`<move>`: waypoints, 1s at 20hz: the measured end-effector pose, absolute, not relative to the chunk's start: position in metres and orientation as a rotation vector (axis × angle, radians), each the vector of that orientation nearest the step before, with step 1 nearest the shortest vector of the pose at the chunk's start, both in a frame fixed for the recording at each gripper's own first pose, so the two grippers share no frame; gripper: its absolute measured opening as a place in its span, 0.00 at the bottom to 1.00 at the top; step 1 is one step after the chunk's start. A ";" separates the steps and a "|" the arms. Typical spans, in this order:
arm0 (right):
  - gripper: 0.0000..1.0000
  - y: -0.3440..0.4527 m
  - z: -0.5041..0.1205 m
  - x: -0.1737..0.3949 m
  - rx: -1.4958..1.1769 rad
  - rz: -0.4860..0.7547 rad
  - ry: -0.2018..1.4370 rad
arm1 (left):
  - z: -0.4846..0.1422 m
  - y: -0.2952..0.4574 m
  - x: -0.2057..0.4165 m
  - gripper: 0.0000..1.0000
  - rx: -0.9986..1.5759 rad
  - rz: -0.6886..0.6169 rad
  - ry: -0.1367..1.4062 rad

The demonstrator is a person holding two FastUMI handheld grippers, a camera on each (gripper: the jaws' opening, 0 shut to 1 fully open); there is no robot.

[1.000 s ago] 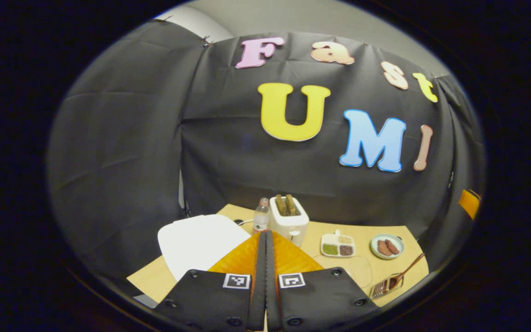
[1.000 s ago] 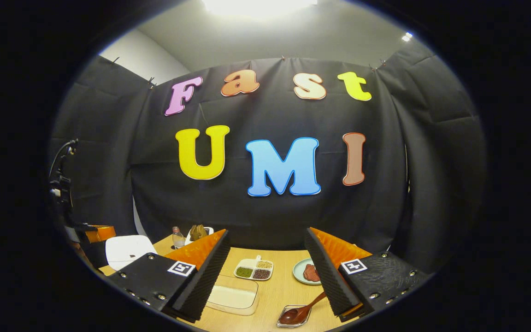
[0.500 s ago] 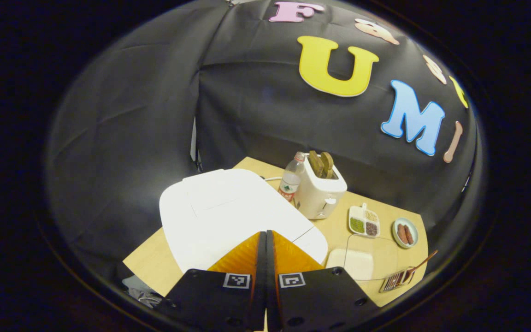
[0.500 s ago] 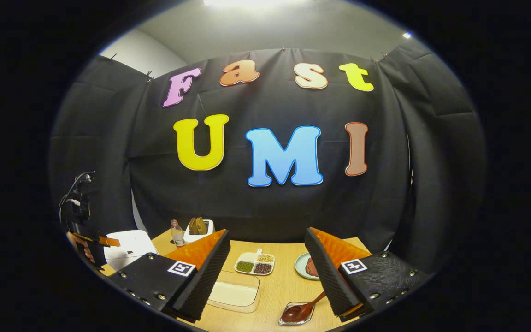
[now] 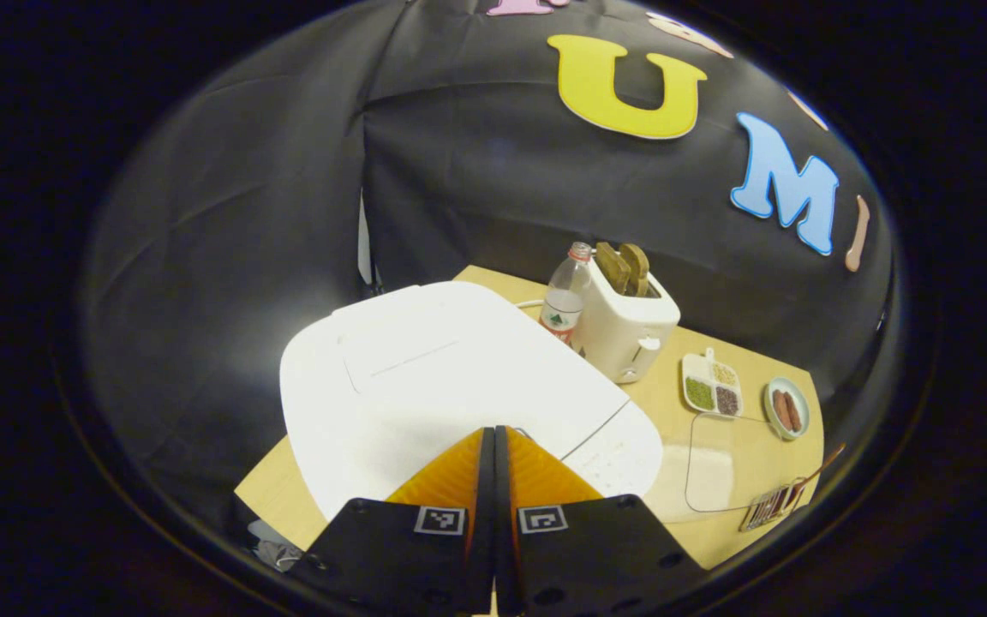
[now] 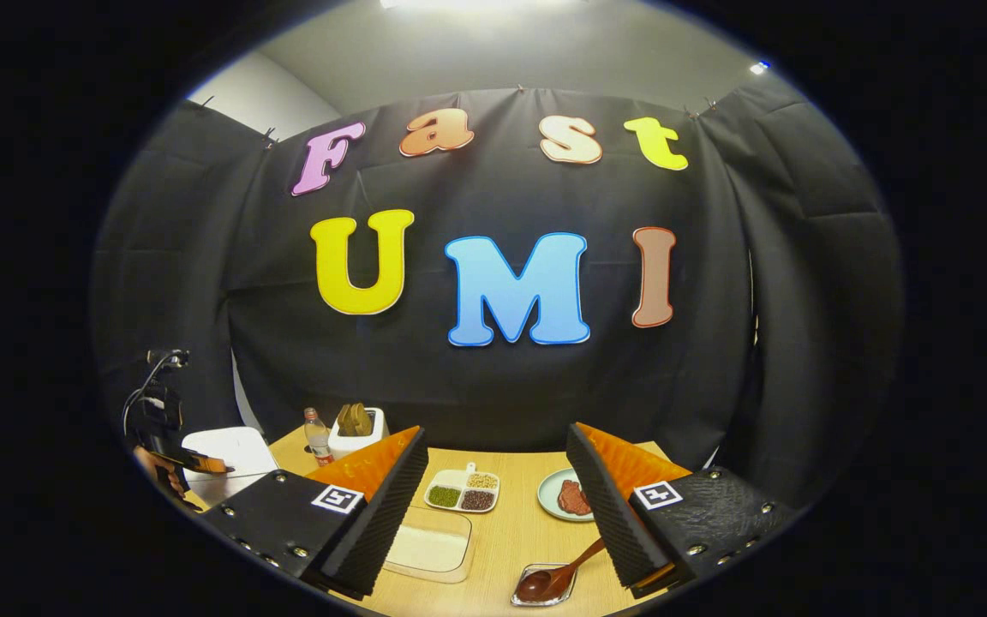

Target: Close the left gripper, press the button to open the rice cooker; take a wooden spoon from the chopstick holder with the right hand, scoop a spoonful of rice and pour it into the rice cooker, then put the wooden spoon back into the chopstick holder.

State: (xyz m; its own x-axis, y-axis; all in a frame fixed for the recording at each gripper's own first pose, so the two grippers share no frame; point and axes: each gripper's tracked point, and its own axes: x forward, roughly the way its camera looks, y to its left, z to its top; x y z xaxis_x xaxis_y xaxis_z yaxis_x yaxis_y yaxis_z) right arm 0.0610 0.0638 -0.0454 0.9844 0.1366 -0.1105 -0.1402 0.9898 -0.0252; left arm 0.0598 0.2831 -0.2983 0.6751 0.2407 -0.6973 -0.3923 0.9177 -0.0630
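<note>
**Left gripper closing in on the rice cooker lid**

Taking the rice cooker [image 5: 425,377] as the landmark: it is sitting at the table's left end, lid down, and over the last second it has been growing large in the left gripper view as that camera tips down from the wall toward it. The left gripper [image 5: 493,446] is now hovering just over the near edge of the lid, its fingers pressed together with nothing between them. I judge that the closing step is done and the press is coming next; the button itself I cannot make out on the white lid.

Moving right from the cooker, a water bottle [image 5: 564,296] and a toaster [image 5: 631,330] are standing just beside its far corner. Further right are lying a divided dish of grains [image 5: 710,390] and a small plate [image 5: 786,409]. Nearer than those, a clear rice container [image 6: 429,548] is sitting, and right of it the chopstick holder [image 6: 543,586] is lying with the wooden spoon [image 6: 564,570] resting in it, untouched.

The right gripper [image 6: 498,497] is barely moving, hanging well right of the cooker above the spoon, its fingers wide apart and holding nothing, seemingly waiting for the lid to open.
</note>
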 end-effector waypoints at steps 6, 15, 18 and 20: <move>0.99 0.070 -0.050 0.062 -0.033 0.162 0.115 | -0.209 0.294 0.077 0.09 -0.033 0.402 0.528; 0.99 0.075 -0.056 0.058 -0.023 0.227 0.099 | -0.077 0.262 0.057 0.89 0.019 0.393 0.161; 0.99 0.068 -0.062 0.059 -0.011 0.227 0.114 | -0.070 0.233 0.051 0.89 -0.012 0.343 0.126; 0.99 0.061 -0.069 0.060 -0.009 0.216 0.127 | -0.071 0.222 0.047 0.92 -0.039 0.336 0.120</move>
State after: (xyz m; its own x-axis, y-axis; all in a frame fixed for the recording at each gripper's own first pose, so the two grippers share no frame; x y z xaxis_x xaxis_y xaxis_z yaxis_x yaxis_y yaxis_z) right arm 0.0600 0.0608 -0.0686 0.9687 0.2136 -0.1262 -0.2147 0.9767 0.0049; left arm 0.0472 0.2216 -0.0712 0.9370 0.3266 -0.1240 -0.3312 0.9434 -0.0179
